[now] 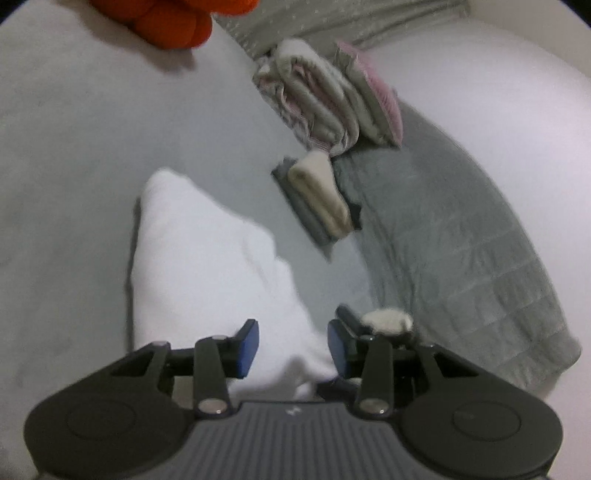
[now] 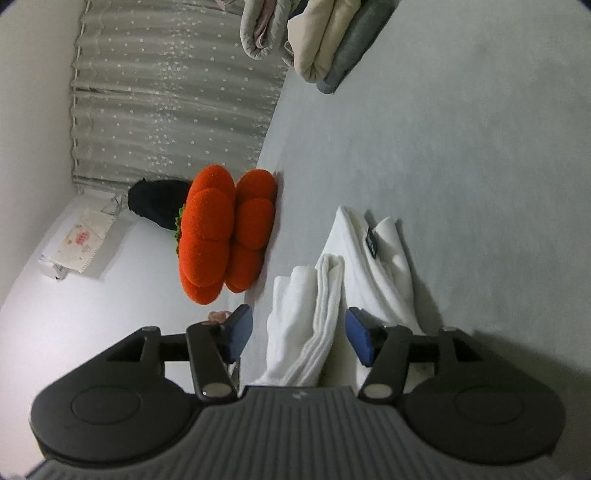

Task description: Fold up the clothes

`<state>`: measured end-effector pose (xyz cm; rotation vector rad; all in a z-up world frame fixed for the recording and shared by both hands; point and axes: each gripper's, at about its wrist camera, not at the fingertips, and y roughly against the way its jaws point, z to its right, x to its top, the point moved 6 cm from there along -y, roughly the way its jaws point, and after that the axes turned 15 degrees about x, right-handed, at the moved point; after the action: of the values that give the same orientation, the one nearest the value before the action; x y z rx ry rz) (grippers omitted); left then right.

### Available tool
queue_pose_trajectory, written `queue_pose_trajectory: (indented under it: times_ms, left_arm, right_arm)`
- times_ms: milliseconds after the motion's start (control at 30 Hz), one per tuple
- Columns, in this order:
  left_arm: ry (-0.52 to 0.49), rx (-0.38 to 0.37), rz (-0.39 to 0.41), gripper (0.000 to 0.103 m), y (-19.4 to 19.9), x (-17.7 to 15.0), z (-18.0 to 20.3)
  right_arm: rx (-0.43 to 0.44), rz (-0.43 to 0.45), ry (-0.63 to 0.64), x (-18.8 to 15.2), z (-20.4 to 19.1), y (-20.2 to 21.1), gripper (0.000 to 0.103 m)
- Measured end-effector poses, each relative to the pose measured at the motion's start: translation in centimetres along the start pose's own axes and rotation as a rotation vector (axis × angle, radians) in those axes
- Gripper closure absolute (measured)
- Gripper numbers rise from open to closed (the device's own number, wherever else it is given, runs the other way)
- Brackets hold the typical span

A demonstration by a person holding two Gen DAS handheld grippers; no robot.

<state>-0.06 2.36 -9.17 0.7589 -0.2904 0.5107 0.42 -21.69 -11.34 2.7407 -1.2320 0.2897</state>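
On the pale grey bed sheet, the left wrist view alone showed a grey quilted blanket running down the right side, with a folded pink-and-white stack at its far end and a smaller cream-and-grey folded stack beside it. Right wrist view, rolled sideways, alone showed the star-print grey curtain, a white wall with a small printed cloth on a ledge, and the whole orange pumpkin cushion with something black behind it; left view caught only the cushion's edge at the top. Same folded stacks appeared at the right view's top edge. White garment lay flat-ish on the sheet, partly folded, a dark label visible in the right view. Left gripper had its jaws apart, the garment's near edge passing between the blue pads with no clear pinch; blurry there. A small cream piece sat just beyond its right finger. Right gripper jaws stood wide apart, folded layers of the white garment rising between the pads without touching either. Gripper bodies blocked the lower part of both views, hiding the garment's nearest end.
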Motion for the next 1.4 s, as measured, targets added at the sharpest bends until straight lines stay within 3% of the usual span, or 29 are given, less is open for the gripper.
queue_pose_trajectory:
  times_ms: [133, 233, 333, 367, 400, 467, 600, 767, 1100, 1267, 1400]
  left_arm:
    - [-0.043, 0.024, -0.028, 0.064, -1.6, -1.7, -0.4]
    - [-0.119, 0.044, -0.002, 0.064, -1.6, -2.4, 0.0]
    - [-0.123, 0.042, -0.005, 0.064, -1.2, -2.4, 0.1]
    - [-0.113, 0.037, -0.005, 0.064, -0.9, -2.3, 0.0]
    - [-0.101, 0.032, -0.004, 0.064, -0.6, -2.1, -0.1]
    - [-0.08, 0.023, 0.005, 0.064, 0.0, -1.9, -0.2]
    - [-0.085, 0.036, 0.072, 0.064, 1.7, -1.0, 0.0]
    - [-0.108, 0.078, 0.171, 0.064, 3.2, 0.3, 0.0]
    - [-0.197, 0.095, 0.158, 0.065, 0.8, -0.3, 1.6]
    - [-0.228, 0.102, 0.109, 0.065, -0.8, -1.2, 1.6]
    - [-0.207, 0.104, 0.093, 0.07, -1.7, -2.1, 0.8]
  right_arm:
    - [-0.051, -0.042, 0.076, -0.3, -0.7, -1.3, 0.042]
    - [-0.128, -0.092, 0.194, -1.1, -1.5, -2.6, 0.041]
    - [-0.202, -0.12, 0.331, -2.1, -2.2, -3.9, 0.042]
    - [-0.225, -0.128, 0.375, -2.4, -2.4, -4.3, 0.049]
    - [-0.248, -0.138, 0.417, -2.8, -2.5, -4.6, 0.063]
    - [-0.285, -0.152, 0.494, -3.4, -2.9, -5.1, 0.077]
    - [-0.268, -0.129, 0.582, -3.6, -4.2, -4.9, 0.083]
    - [-0.212, -0.081, 0.63, -2.2, -6.2, -3.6, 0.085]
    - [-0.233, -0.062, 0.562, 0.7, -4.3, -1.5, 0.085]
    - [-0.269, -0.066, 0.525, 1.3, -2.6, -0.7, 0.085]
    - [-0.305, -0.067, 0.524, 1.0, -1.0, -0.4, 0.085]
